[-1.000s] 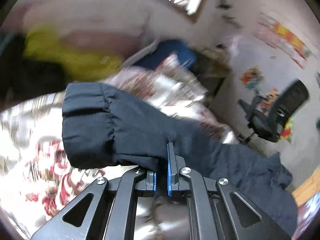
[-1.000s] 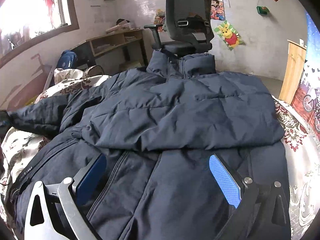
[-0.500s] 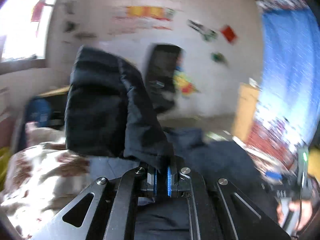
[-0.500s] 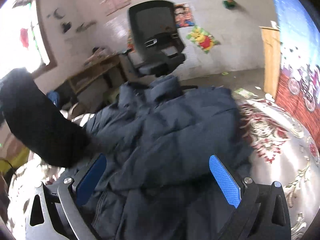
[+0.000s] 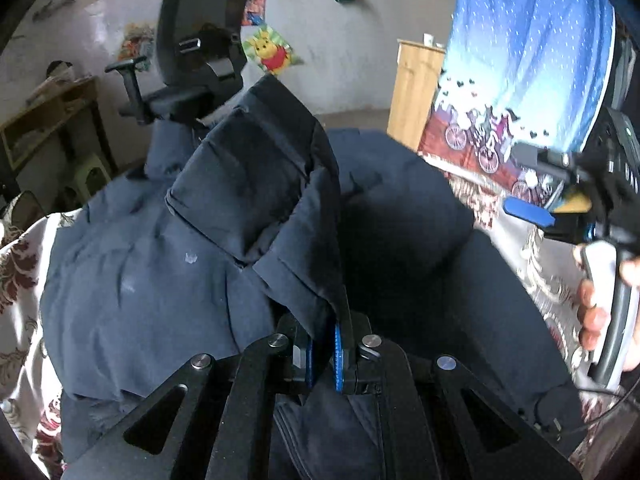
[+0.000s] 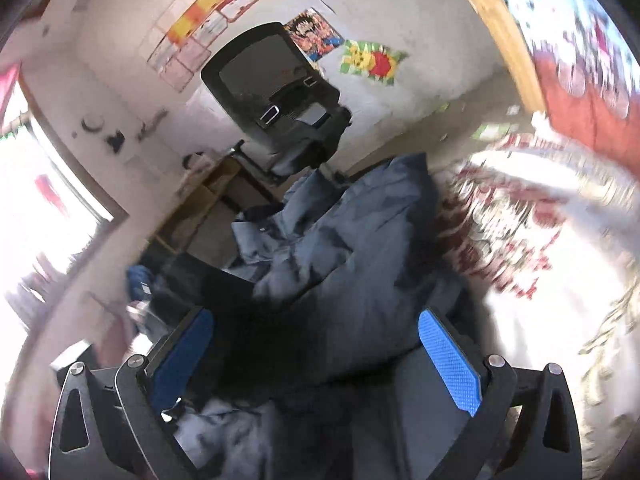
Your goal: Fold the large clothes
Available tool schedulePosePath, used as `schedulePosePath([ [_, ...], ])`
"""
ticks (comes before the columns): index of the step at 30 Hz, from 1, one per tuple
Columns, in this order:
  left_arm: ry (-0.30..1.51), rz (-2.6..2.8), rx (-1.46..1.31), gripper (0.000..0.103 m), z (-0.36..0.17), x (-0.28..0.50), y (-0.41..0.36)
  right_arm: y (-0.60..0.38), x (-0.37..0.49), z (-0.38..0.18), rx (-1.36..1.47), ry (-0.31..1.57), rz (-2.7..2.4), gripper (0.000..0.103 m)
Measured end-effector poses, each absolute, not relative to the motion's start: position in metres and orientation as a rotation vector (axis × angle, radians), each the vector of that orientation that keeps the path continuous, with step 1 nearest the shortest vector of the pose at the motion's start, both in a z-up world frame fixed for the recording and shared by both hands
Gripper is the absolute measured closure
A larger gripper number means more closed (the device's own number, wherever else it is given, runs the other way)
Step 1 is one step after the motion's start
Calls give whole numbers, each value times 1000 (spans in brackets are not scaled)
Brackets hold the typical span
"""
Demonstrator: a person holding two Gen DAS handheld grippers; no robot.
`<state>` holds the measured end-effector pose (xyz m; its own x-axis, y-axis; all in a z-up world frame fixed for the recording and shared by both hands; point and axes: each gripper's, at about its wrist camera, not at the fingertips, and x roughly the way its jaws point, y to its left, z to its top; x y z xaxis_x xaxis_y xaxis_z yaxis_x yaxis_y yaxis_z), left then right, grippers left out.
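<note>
The puffy jacket (image 5: 132, 272), spread over the bed (image 6: 560, 320), looks soft, bulky and springy; the left tool (image 5: 323, 354) pinches its sleeve (image 5: 260, 200) cuff, the right tool (image 6: 316, 364) gapes wide above it.

I am finding no legible lettering, brand, number or sign in either of my views.

Taking the office chair (image 5: 200, 40) as landmark: the poster (image 5: 270, 50) just right of its backrest is showing a yellow cartoon bear in a red top, with no words readable. The cartoon poster (image 6: 316, 36) at the backrest's upper right edge is showing drawn figures only, and any caption is too blurred to make out. The gridded chart (image 6: 200, 28) up-left of the chair is showing coloured panels, its print too small to tell.
</note>
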<state>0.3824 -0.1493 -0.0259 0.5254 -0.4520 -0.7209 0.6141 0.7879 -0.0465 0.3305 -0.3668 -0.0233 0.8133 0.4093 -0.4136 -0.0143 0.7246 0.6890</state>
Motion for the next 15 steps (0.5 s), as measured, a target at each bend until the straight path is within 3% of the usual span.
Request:
schedulePosePath([
  [4,825,-661,239,91,-29,366,-148,-367,340,-38,857,625,316,0],
  [6,848,-688,232,80,-31,367,-146,-361,346,-42,896,651,344,0],
  [8,849,-709,229,58,-33,362,-144,-358,348,-45,920,663,377,0],
  [10,839,-731,241,53,-30,355,-145,-354,350,-46,947,663,418,0],
  [15,840,-716,262,52,-31,345,-141,-342,356,-60,939,761,391,0],
])
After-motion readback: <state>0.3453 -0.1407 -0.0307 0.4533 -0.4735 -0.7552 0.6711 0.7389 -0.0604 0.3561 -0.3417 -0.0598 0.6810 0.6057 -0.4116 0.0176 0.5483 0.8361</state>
